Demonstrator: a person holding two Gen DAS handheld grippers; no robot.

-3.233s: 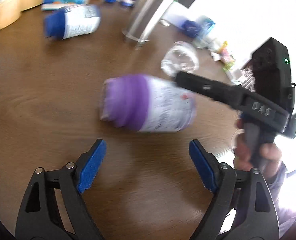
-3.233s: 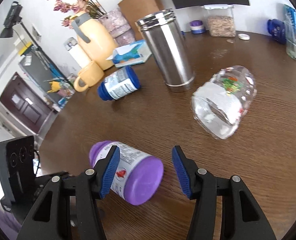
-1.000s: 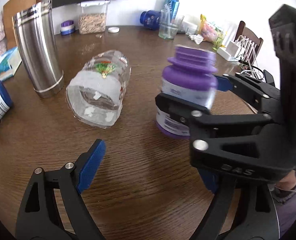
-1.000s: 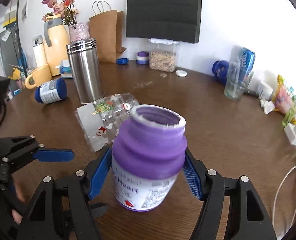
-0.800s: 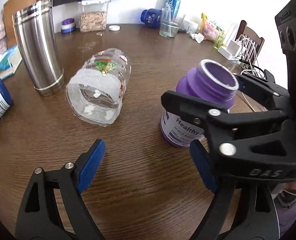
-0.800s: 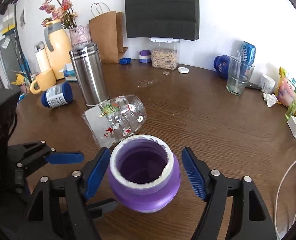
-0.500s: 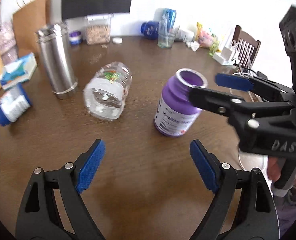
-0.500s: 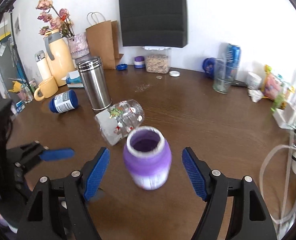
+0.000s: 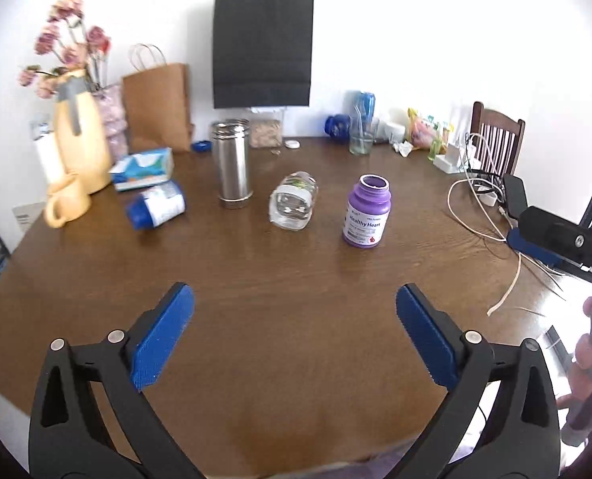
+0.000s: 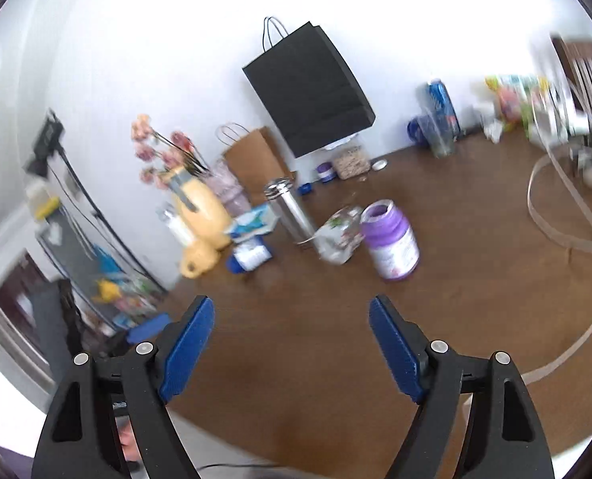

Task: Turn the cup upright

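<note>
The purple cup (image 9: pixel 366 211) stands upright, mouth up, on the brown surface (image 9: pixel 296 279), at about 1 o'clock from the left claw (image 9: pixel 294 333). A clear bottle (image 9: pixel 294 206) lies on its side just beside it at 9 o'clock. Both the left claw and the right claw (image 10: pixel 292 349) are spread wide, holding nothing, well apart from the cup.

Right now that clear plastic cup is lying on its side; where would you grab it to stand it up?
Probably across the middle of the clear cup, coming down from above. It lies with its open mouth toward the camera, so its curved sides are free for the left gripper, which is open.
</note>
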